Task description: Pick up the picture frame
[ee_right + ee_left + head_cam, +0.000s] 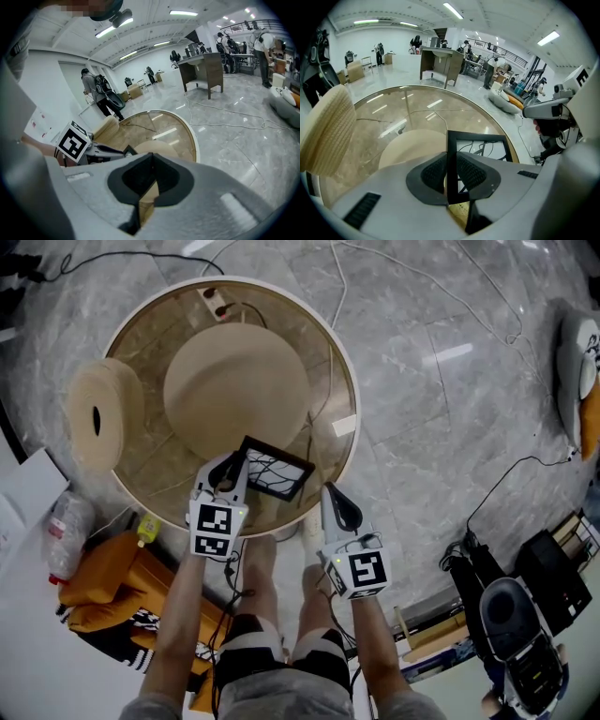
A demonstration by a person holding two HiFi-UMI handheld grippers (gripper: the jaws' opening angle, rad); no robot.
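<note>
Left gripper [451,174] clamping picture frame [476,136], bottom hidden (behind pads [477,174])

Big open lab/wkshop, strip lights [453,10], workbenches [440,63], cables [534,458] on floor [450,409]

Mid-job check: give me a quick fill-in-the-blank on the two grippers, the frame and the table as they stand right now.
The left gripper is shut on the picture frame, whose border is ____ in colour.
The right gripper has its jaws together and holds ____.
The glass table is ____ in shape.
Missing words: black; nothing; round.
</note>
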